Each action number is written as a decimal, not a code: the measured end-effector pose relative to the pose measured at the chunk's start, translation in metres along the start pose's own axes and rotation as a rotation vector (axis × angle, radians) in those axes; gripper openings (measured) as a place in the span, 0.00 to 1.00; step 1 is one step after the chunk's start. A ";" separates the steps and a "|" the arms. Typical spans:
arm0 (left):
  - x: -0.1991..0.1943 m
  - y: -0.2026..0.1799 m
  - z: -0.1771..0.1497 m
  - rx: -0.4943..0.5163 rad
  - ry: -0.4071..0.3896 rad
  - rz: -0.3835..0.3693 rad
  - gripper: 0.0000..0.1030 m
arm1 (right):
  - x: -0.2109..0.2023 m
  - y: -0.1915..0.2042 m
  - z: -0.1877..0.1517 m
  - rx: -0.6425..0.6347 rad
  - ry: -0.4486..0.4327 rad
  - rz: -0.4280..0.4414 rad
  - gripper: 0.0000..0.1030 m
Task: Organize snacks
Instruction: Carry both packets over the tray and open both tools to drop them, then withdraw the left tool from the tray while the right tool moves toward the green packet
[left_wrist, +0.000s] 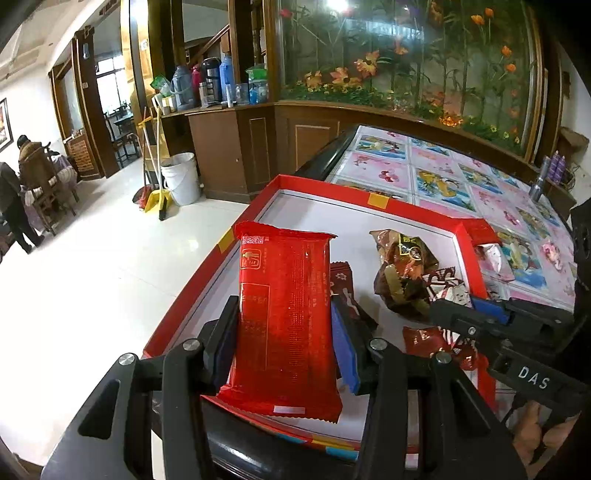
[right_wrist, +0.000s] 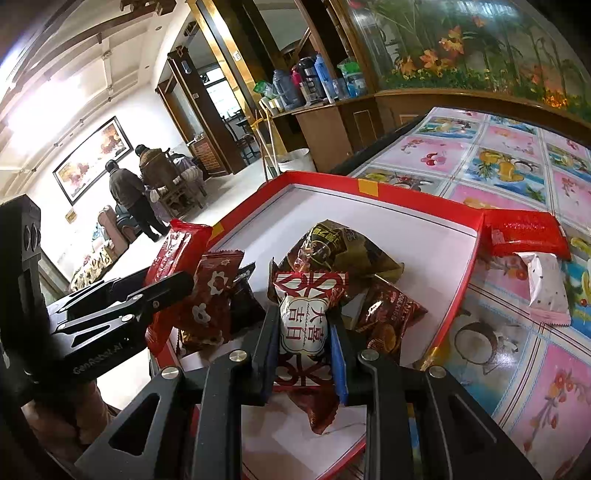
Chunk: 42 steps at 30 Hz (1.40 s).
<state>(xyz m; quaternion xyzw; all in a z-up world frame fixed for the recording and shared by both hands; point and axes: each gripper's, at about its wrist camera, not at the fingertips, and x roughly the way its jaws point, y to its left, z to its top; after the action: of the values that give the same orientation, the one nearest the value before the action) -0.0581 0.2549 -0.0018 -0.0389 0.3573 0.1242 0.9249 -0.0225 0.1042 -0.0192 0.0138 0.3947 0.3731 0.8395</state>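
A red tray (left_wrist: 332, 186) (right_wrist: 406, 199) with a white floor lies on the table and holds several snack packets. In the left wrist view my left gripper (left_wrist: 284, 314) is shut on a large red packet (left_wrist: 284, 280), held upright over the tray's near left part. In the right wrist view my right gripper (right_wrist: 303, 317) is shut on a small white-and-red candy packet (right_wrist: 304, 326) above the tray's near side. Behind it lie a brown packet (right_wrist: 343, 243) (left_wrist: 402, 273) and an orange-brown cookie packet (right_wrist: 388, 317). A dark red flower-print packet (right_wrist: 210, 295) sits at the left, beside the left gripper (right_wrist: 177, 284).
A fruit-patterned cloth (left_wrist: 443, 173) (right_wrist: 517, 158) covers the table. Outside the tray's right rim lie a red packet (right_wrist: 524, 232) and a white-pink packet (right_wrist: 546, 291). The table edge drops to a tiled floor at the left. Two people (right_wrist: 136, 192) stand far off.
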 end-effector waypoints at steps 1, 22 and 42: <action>0.000 -0.001 0.000 0.006 -0.002 0.009 0.44 | 0.000 -0.001 0.000 0.004 0.001 0.001 0.26; -0.004 0.000 0.002 0.031 -0.043 0.094 0.44 | 0.003 -0.005 0.000 0.003 0.003 -0.008 0.41; -0.001 0.002 0.002 0.032 -0.023 0.125 0.49 | -0.004 -0.009 0.002 0.033 -0.009 0.001 0.48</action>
<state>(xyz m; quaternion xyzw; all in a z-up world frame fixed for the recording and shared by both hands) -0.0583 0.2572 0.0000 -0.0003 0.3501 0.1765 0.9199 -0.0173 0.0959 -0.0181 0.0294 0.3968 0.3670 0.8408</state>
